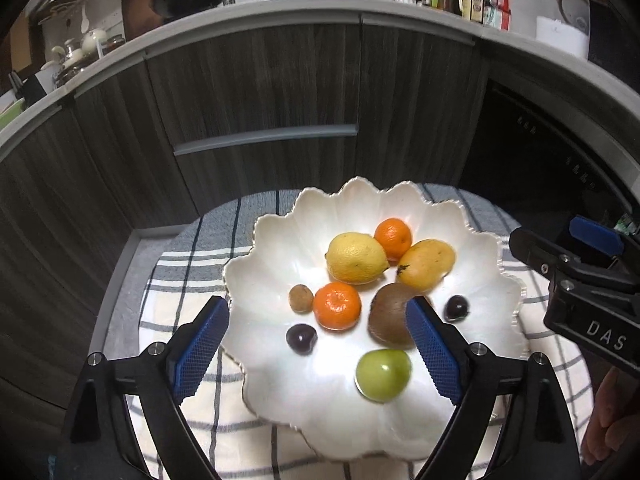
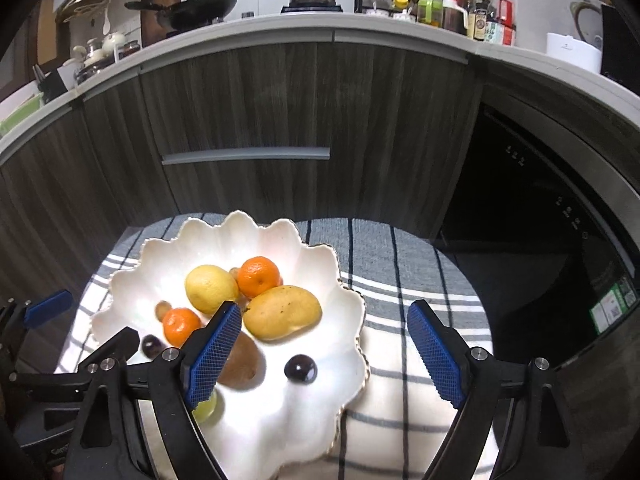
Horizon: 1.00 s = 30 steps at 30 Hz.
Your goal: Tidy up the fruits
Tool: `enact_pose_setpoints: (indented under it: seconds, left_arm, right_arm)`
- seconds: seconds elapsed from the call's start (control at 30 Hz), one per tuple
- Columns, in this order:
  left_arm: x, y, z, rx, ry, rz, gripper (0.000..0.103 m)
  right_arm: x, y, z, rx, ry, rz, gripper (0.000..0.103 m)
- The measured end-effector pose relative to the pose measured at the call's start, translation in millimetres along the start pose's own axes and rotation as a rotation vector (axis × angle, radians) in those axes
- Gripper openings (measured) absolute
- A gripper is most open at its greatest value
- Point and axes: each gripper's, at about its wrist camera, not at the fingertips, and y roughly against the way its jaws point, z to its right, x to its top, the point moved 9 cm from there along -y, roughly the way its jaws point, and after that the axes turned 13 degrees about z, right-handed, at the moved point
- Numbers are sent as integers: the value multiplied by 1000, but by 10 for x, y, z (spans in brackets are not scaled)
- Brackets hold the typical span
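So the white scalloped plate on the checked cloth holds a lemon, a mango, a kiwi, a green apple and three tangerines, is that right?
Not quite: the left wrist view shows two orange tangerines, not three. The rest stands: the white scalloped plate on the checked cloth also holds the yellow lemon, yellow-orange mango, brown kiwi and green apple.

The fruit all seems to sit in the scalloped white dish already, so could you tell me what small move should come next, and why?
Probably lift both grippers clear: the left gripper and right gripper stand open and empty, and every fruit visible, green apple included, rests in the scalloped white dish.
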Motion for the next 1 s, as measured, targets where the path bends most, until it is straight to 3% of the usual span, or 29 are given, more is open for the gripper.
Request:
enact_pose_setpoints:
  seconds: [0.1, 0.63, 1.0]
  left_arm:
    - [72, 217, -25, 15, 6, 31, 96]
    - [201, 1297, -123, 75, 15, 163, 96]
    - [-11, 1784, -97, 100, 13, 190, 99]
  right_arm:
    - [69, 204, -16, -3, 8, 25, 86]
    - [251, 1272, -46, -16, 2, 130, 90]
    - [79, 1763, -29, -16, -21, 152, 90]
